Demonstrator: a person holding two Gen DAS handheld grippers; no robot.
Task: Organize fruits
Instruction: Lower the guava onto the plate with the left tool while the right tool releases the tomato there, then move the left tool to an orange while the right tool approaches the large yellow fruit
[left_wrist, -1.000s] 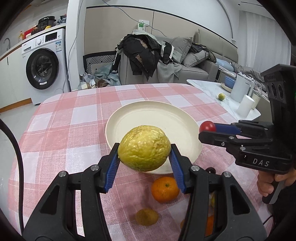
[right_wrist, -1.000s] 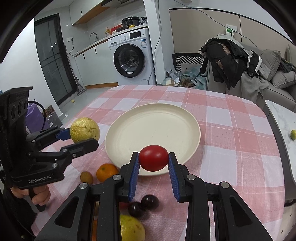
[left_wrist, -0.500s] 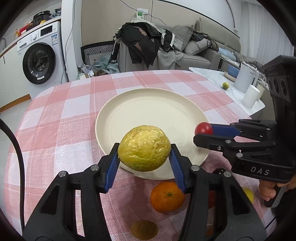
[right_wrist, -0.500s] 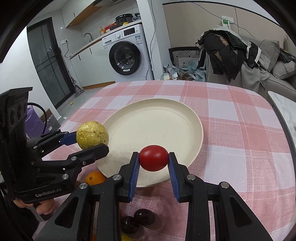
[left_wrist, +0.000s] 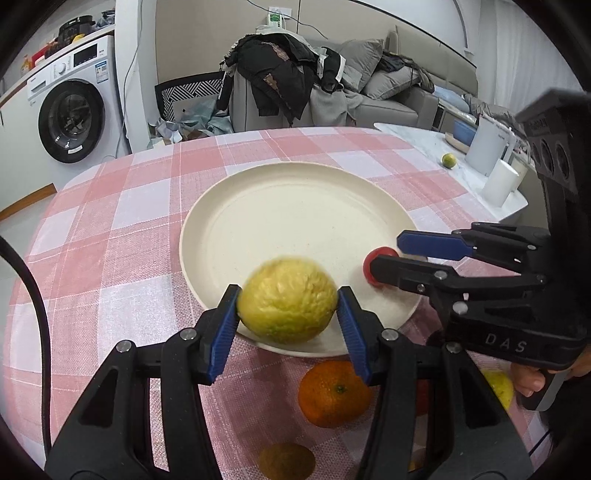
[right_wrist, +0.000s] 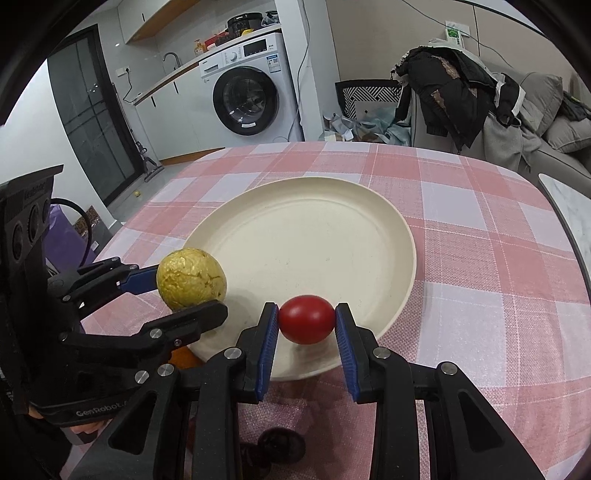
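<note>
I am holding a wrinkled yellow fruit (left_wrist: 287, 300) in my left claw (left_wrist: 287, 306) and a red fruit (right_wrist: 306, 324) in my right claw (right_wrist: 306, 325), both clamped at the bare plate's (left_wrist: 295, 206) 6 o'clock rim, while the orange (left_wrist: 334, 393) is waiting on the table (left_wrist: 110, 240).

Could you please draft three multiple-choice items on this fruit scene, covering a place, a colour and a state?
1. Where is the orange?
A. on the plate
B. on the tablecloth, nearer the camera than the plate
C. on the sofa

2. What colour is the small fruit in the right claw?
A. red
B. green
C. purple

3. What is the state of the left claw?
A. open, holding nothing
B. shut on the orange
C. shut on the wrinkled yellow fruit

Answers: 1 B, it lies on the pink check cloth off the plate. 2 A, it shows red between blue pads. 3 C, both pads press its sides.
</note>
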